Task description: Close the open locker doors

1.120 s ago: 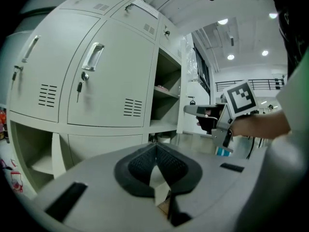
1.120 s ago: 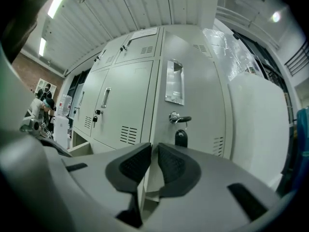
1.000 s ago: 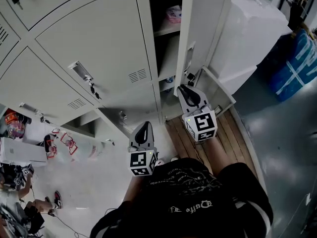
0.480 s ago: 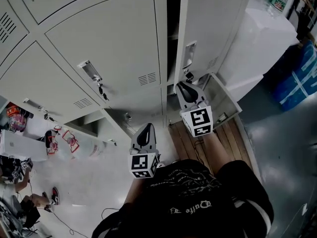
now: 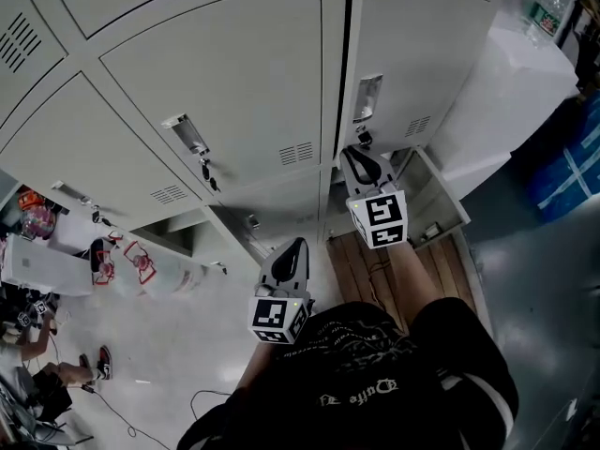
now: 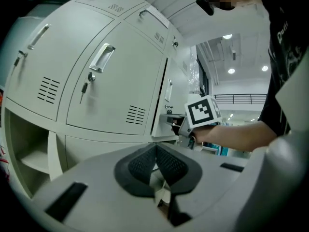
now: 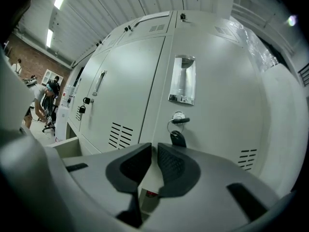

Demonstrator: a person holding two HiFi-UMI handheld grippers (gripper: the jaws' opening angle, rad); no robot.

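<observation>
Upper-right locker door (image 5: 412, 64) sits top right of the head view, nearly flush w/ the cabinet, only a thin dark slit down its left edge. My right tongs (image 5: 356, 155) point up at it from just below, tips right by the key (image 7: 179, 121) under the recessed handle (image 7: 182, 85); can't tell if they touch the door. Jaws are a narrow slit apart, have just been closing, nothing btwn them.

My left tongs (image 5: 297, 245) hang lower, near frame centre, well apart from that door and aimed at the bottom row. Pads pressed together at the tips, empty.

Lower right in the head view, a bottom door (image 5: 441, 190) stands swung out wide, just right of my right tongs. Another bottom door (image 5: 230, 225) is swung out left of centre, beside an open compartment (image 5: 173, 232).

Right gripper view: the upper door fills the frame, w/ key ring, dark fob and vent slots (image 7: 247, 157) at lower right; a person (image 7: 42, 103) is at the far left edge. Only the left gripper view gives the side-on look: the door edge (image 6: 159, 98) a bit off the cabinet, the marker cube (image 6: 203, 111) of my right tongs up against it, and a shelf inside the open compartment at lower left. Only the head view shows both tongs plus the wood slats (image 5: 370, 265) under them.
</observation>
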